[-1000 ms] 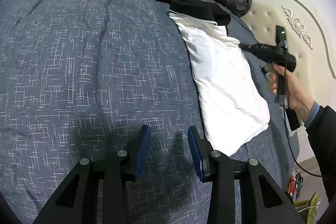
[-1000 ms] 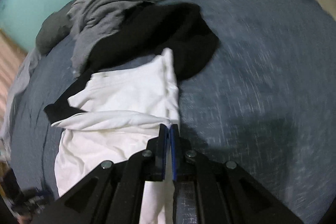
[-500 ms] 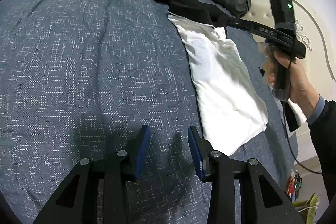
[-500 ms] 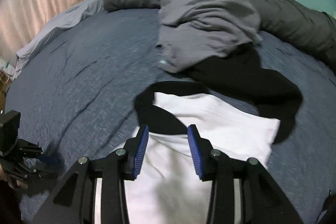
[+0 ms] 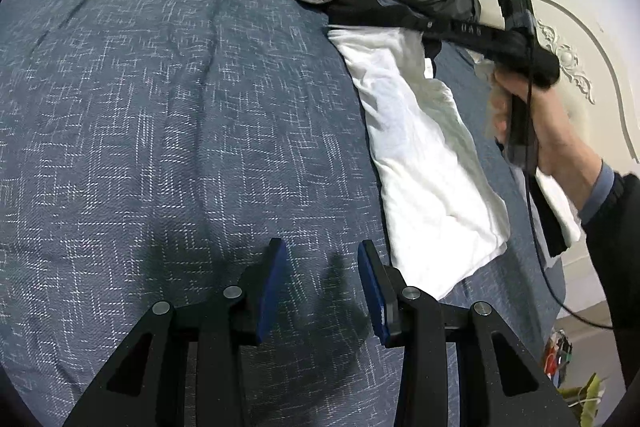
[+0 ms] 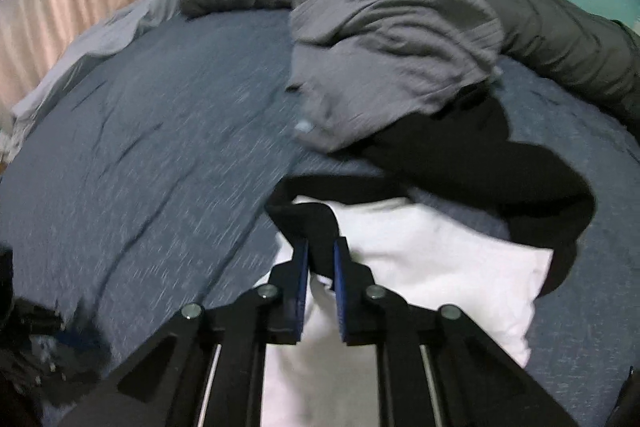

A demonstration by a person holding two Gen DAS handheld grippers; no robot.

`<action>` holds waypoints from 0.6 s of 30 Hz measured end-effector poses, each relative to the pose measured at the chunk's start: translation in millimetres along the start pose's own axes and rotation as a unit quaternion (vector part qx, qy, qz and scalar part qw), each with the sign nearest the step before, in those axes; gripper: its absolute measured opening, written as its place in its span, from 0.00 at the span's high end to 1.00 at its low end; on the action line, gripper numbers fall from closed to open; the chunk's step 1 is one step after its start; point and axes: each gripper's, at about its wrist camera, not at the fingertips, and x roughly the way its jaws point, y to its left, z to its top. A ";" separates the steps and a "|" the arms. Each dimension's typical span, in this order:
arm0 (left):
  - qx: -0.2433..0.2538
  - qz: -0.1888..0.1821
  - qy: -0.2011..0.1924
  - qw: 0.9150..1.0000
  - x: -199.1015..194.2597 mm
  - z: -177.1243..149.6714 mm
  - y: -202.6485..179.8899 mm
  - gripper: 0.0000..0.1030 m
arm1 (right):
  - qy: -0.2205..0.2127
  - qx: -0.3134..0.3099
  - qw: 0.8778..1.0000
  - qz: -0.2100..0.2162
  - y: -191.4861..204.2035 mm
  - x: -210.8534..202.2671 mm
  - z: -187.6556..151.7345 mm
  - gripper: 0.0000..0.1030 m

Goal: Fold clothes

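here the bed (image 5: 168,131) carries a folded white shirt (image 5: 424,163), its far end touching a black garment (image 6: 480,151). right hand-held gripper (image 6: 320,259) closing over the black edge on the shirt, probably to clear it. left hand-held gripper (image 5: 320,291) open, empty, parked. only the left view shows the person's hand (image 5: 532,123).

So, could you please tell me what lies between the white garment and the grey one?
A black garment lies between them: it overlaps the far edge of the white garment and runs under the grey garment. The right wrist view shows this best.
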 end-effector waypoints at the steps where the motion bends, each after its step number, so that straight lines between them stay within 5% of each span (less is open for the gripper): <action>1: -0.001 0.000 0.000 1.000 0.4 -0.3 0.6 0.61 | -0.004 0.009 1.000 -0.006 -6.1 0.1 4.9 0.90; 7: -0.005 0.000 0.001 1.000 2.0 -2.3 2.6 0.61 | 0.017 0.061 0.997 -0.045 -45.9 23.1 25.1 0.90; 15: -0.004 -0.009 0.013 1.000 6.5 -5.4 -2.5 0.61 | 0.058 0.095 0.993 -0.029 -62.7 60.6 20.8 0.88; 18: -0.007 -0.023 0.015 1.000 7.7 -7.9 -9.8 0.61 | 0.044 0.093 0.993 -0.051 -61.4 51.4 24.4 0.64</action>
